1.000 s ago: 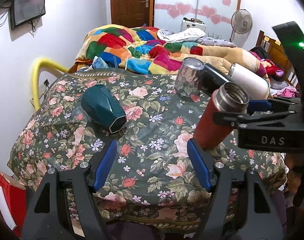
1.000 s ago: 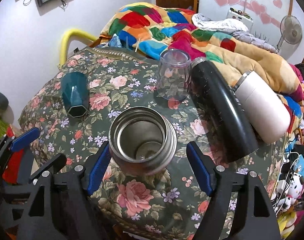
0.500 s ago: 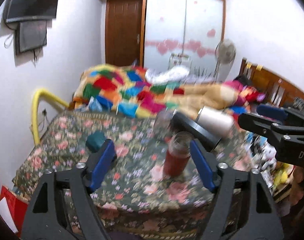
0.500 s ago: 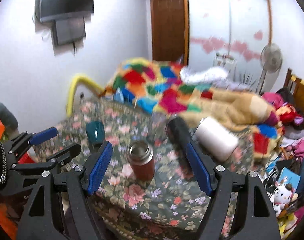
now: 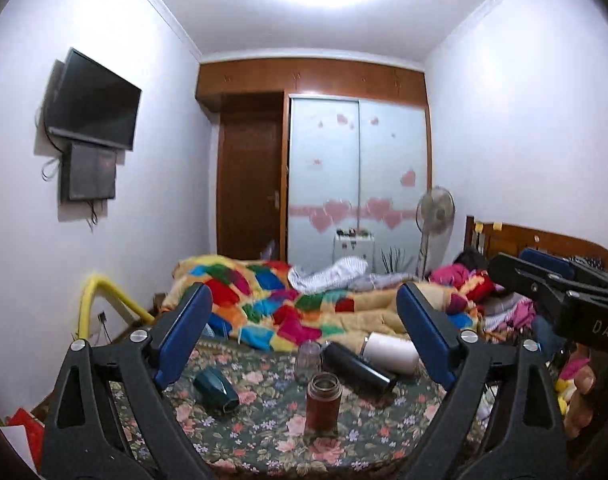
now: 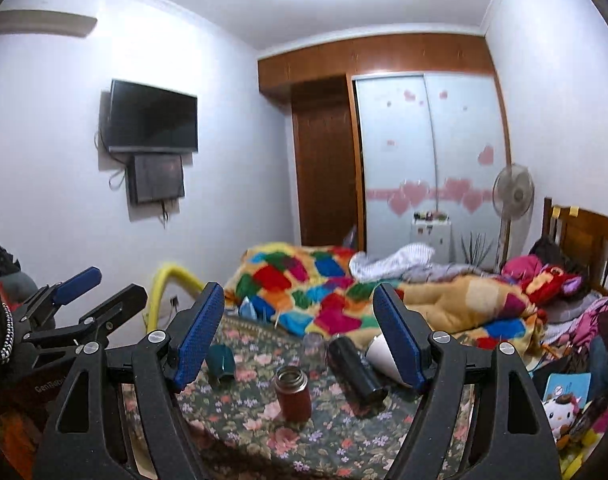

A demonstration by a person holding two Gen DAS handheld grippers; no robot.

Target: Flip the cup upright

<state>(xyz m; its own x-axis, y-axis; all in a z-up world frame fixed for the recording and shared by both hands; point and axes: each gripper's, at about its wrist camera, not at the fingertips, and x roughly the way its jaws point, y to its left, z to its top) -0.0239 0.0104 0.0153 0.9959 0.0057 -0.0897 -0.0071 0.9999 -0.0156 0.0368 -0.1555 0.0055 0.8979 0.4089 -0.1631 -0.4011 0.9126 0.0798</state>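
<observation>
Red cup [image 5: 323, 402] stands upright, mouth up, on floral cloth [image 5: 264, 432]. Teal cup [image 5: 216, 390], black flask [image 5: 357, 368] and white flask [image 5: 391, 356] lie toppled nearby. Left gripper [image 5: 304, 344] and right gripper [image 6: 300, 336]: both spread, empty, well back.

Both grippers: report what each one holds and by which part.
Nothing is held. Left gripper and right gripper are open, well back from the upright red cup.

Both the left gripper [image 5: 304, 344] and right gripper [image 6: 300, 336] hover level, jaws spread wide, gripping nothing.
</observation>
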